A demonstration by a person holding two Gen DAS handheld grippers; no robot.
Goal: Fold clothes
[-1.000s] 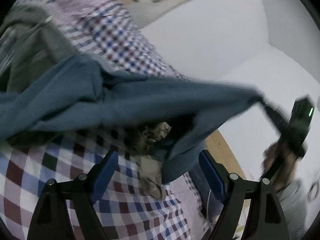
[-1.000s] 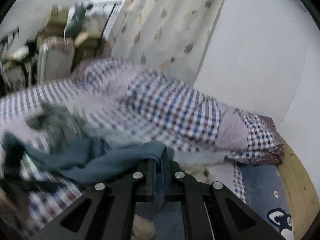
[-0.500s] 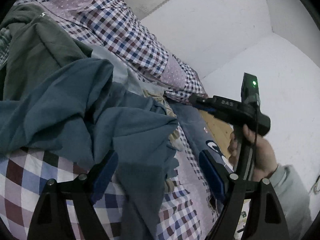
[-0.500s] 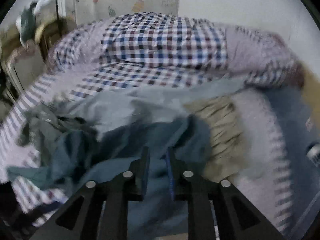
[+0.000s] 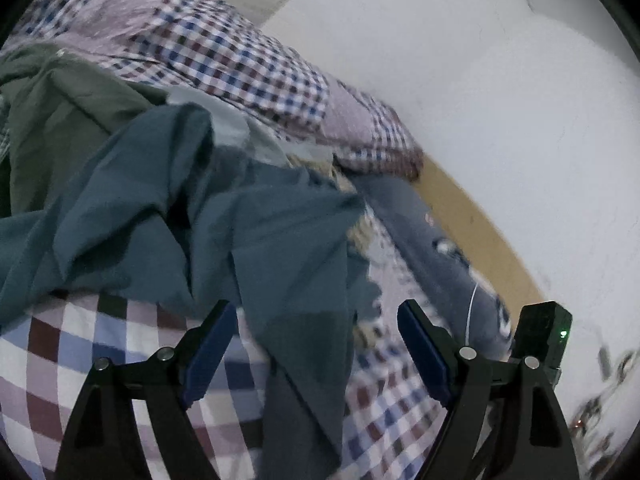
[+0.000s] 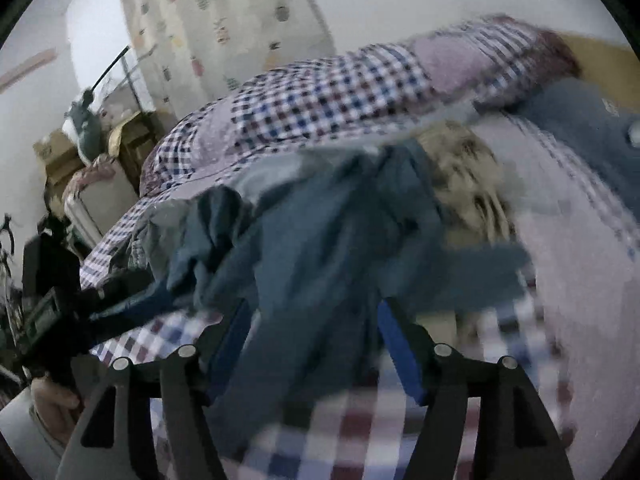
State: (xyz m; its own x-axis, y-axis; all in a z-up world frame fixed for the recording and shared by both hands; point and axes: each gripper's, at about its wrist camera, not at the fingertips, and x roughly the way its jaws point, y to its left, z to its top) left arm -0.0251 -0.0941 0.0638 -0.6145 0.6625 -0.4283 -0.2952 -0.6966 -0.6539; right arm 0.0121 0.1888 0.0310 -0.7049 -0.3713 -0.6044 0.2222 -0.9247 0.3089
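left gripper (image 5: 316,326) jaws apart | right gripper (image 6: 316,322) jaws apart; teal garment (image 5: 248,224) between | curtain (image 6: 224,24) right view only

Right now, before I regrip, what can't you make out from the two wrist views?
- Teal garment: collar, sleeves and hem lost in its own folds; the right wrist view is motion-blurred.
- Beige patterned cloth: blurred and half under the teal garment; type unclear.
- Olive garment: cut off at the left wrist view's left edge.
- Left gripper, right gripper: both open; fabric contact unclear.

A home bedroom: checked-quilt bed (image 5: 248,60), patterned curtain (image 6: 224,20).
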